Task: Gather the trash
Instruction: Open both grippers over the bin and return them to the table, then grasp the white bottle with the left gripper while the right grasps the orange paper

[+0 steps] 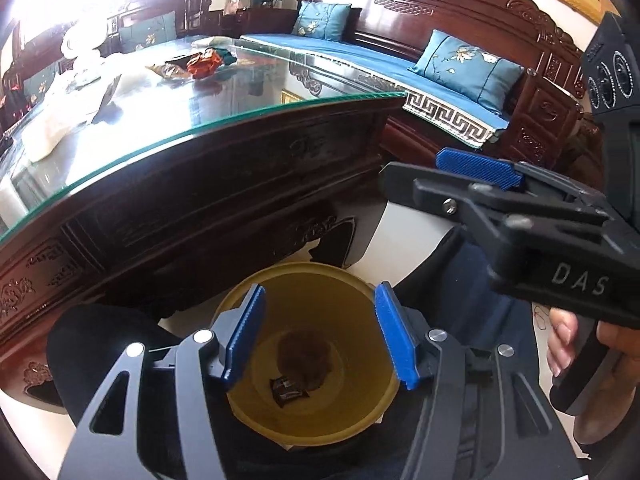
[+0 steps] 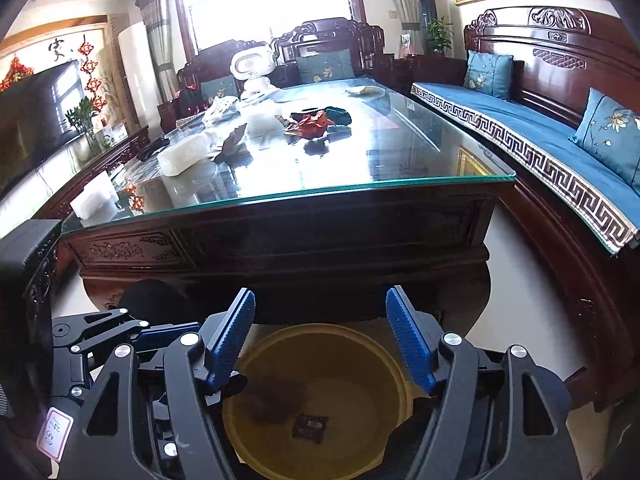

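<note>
Trash collection under way: both hand-held grippers, left (image 1: 320, 334) and right (image 2: 320, 336), hover released and empty directly above a yellow bin (image 1: 362, 420), where one dark wrapper (image 1: 289, 390) already lies below their fingers. More crumpled wrappers (image 2: 316, 122) wait well ahead on the glass-topped table (image 2: 360, 194). The risk: slick glass may let a wrapper skid from a poorly centred pinch.

- "DAS" in pale capitals on the dark body of the right gripper (image 1: 394, 184), seen from the left wrist.
- One large black brush character on the wall scroll (image 2: 58, 50).
- Handwritten tag (image 2: 54, 434) at lower left of the right wrist view: illegible.
</note>
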Motion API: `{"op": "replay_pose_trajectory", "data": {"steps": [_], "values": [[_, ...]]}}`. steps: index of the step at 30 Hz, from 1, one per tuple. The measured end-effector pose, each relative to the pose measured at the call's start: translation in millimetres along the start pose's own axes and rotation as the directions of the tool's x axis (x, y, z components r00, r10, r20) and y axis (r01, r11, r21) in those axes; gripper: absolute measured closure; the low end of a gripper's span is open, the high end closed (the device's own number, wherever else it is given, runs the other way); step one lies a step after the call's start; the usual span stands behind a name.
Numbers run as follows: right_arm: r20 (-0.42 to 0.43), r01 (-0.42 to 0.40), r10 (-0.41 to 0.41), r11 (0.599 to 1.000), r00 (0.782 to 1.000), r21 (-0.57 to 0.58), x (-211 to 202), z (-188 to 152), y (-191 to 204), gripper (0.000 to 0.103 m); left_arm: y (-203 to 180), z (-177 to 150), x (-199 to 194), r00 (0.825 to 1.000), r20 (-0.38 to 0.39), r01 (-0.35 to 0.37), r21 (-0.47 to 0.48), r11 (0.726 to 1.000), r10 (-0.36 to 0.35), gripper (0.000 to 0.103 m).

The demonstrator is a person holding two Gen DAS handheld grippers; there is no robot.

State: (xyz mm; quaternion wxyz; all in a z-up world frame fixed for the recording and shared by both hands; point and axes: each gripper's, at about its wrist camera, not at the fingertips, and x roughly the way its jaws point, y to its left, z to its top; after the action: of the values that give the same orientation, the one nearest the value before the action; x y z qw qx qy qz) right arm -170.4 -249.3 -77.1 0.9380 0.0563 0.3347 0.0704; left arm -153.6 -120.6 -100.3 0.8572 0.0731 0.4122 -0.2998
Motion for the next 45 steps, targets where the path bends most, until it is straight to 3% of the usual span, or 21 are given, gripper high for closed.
{"op": "replay_pose_trajectory", "data": {"steps": [6, 8, 12, 14, 16, 21, 24, 27, 31, 33, 35, 37, 40, 42, 45], "values": [[0.039, -0.036, 0.036, 0.999, 0.999, -0.014, 0, 11, 6, 0.033, 15, 13, -7, 0.997, 0.040, -0.060, -0.050, 0.997, 0.062, 0.045], [0.067, -0.040, 0.043, 0.999, 0.997, -0.033, -1, 20, 11, 0.027, 26, 19, -12, 0.993, 0.059, -0.098, -0.078, 0.992, 0.103, 0.038], [0.089, -0.042, 0.049, 0.996, 0.995, -0.076, 7, 43, 26, 0.016, 55, 40, -28, 0.969, 0.106, -0.207, -0.147, 0.967, 0.223, 0.035], [0.101, -0.013, 0.023, 0.996, 0.995, -0.093, 13, 56, 33, 0.009, 70, 53, -36, 0.949, 0.120, -0.270, -0.178, 0.946, 0.293, 0.032], [0.114, 0.009, 0.004, 0.993, 0.993, -0.118, 21, 70, 42, 0.008, 85, 62, -42, 0.929, 0.129, -0.316, -0.213, 0.924, 0.348, 0.022], [0.125, -0.011, 0.027, 0.992, 0.992, -0.130, 45, 104, 53, 0.008, 122, 90, -62, 0.879, 0.211, -0.359, -0.296, 0.885, 0.427, 0.017], [0.112, -0.026, 0.040, 0.992, 0.993, -0.123, 65, 126, 58, 0.008, 143, 108, -68, 0.824, 0.275, -0.399, -0.338, 0.852, 0.495, 0.013], [0.128, -0.019, 0.035, 0.993, 0.991, -0.119, 81, 143, 62, 0.008, 160, 120, -72, 0.786, 0.331, -0.398, -0.377, 0.836, 0.523, 0.012], [0.135, -0.049, 0.066, 0.991, 0.989, -0.126, 102, 158, 66, 0.008, 181, 139, -61, 0.817, 0.279, -0.396, -0.365, 0.843, 0.505, 0.011], [0.137, -0.051, 0.068, 0.991, 0.988, -0.121, 110, 161, 64, 0.008, 192, 143, -54, 0.849, 0.275, -0.343, -0.364, 0.866, 0.452, 0.011], [0.127, -0.059, 0.074, 0.991, 0.989, -0.122, 120, 166, 64, 0.008, 199, 148, -47, 0.870, 0.245, -0.326, -0.364, 0.872, 0.427, 0.003], [0.118, -0.048, 0.066, 0.988, 0.991, -0.149, 129, 170, 66, 0.008, 207, 149, -37, 0.881, 0.192, -0.345, -0.363, 0.866, 0.432, 0.004], [0.093, -0.022, 0.041, 0.980, 0.995, -0.200, 143, 174, 71, 0.008, 226, 149, -24, 0.903, 0.150, -0.314, -0.409, 0.856, 0.403, 0.004], [0.072, -0.022, 0.038, 0.978, 0.997, -0.208, 152, 176, 71, 0.008, 236, 150, -18, 0.896, 0.117, -0.345, -0.425, 0.837, 0.428, 0.004], [0.017, -0.112, 0.116, 0.982, 0.993, -0.152, 164, 180, 63, 0.008, 245, 153, -12, 0.876, 0.084, -0.401, -0.418, 0.815, 0.474, 0.004]]}}
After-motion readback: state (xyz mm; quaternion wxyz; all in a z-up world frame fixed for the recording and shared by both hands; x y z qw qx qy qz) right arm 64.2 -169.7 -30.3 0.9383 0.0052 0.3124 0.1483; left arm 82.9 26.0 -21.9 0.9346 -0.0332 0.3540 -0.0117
